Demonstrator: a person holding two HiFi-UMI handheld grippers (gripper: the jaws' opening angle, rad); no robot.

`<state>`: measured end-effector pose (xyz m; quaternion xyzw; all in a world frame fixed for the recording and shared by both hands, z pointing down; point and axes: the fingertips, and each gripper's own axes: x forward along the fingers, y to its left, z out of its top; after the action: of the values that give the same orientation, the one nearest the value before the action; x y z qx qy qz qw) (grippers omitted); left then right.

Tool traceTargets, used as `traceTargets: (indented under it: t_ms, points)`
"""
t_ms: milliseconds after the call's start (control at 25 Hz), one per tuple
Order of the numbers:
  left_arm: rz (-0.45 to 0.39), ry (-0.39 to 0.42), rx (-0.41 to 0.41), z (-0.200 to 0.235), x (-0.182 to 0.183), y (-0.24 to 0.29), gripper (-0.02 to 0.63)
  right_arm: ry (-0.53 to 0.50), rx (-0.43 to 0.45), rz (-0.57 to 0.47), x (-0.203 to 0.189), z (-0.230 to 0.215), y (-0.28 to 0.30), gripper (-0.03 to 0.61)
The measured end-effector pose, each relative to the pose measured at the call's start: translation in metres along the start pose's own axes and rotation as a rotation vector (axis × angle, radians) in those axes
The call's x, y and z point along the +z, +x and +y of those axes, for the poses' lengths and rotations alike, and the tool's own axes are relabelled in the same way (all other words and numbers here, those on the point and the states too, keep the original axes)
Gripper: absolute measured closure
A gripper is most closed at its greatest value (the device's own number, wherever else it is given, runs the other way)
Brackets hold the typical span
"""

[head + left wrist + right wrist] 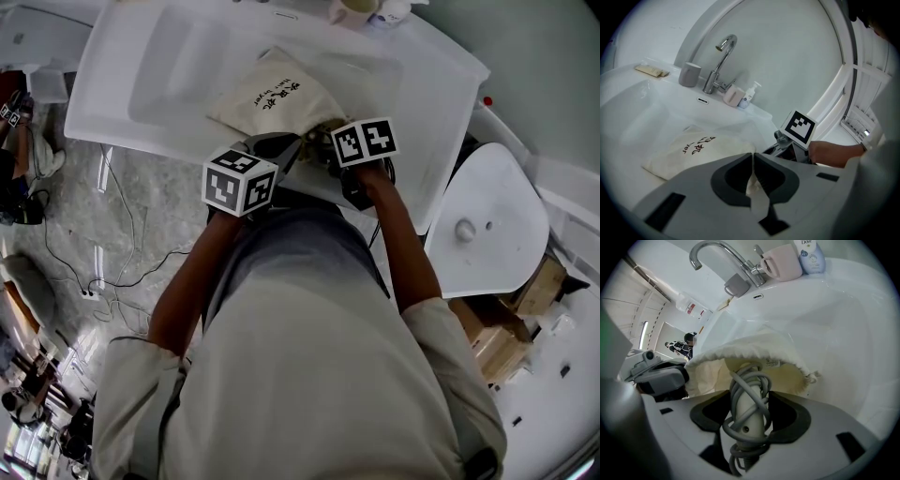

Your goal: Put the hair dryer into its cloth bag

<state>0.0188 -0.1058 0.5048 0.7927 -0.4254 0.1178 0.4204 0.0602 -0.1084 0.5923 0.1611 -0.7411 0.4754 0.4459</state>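
A cream cloth bag with dark print lies in the white sink. My left gripper is shut on a fold of the bag's rim and holds the mouth up. In the right gripper view the bag mouth gapes open just beyond the jaws. My right gripper is shut on the white hair dryer, whose handle is wound with grey cord. The dryer's front end points into the mouth; its head is hidden inside. In the head view both grippers meet at the bag's near end, left gripper beside right gripper.
A chrome faucet, a grey cup, a pink cup and a soap bottle stand along the sink's back edge. A white toilet lid is to the right, with cardboard boxes below it. Cables trail on the floor at left.
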Motion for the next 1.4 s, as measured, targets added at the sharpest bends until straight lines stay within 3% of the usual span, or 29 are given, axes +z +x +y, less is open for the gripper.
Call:
traceTargets:
  t_ms: [840, 1400]
  points:
    - [-0.006, -0.008, -0.025, -0.011, 0.003, -0.001, 0.591, -0.021, -0.019, -0.028, 0.017, 0.003, 0.008, 0.324]
    - [-0.052, -0.075, -0.068, -0.018, 0.009, -0.007, 0.591, -0.049, 0.011, -0.059, 0.027, 0.009, 0.017, 0.324]
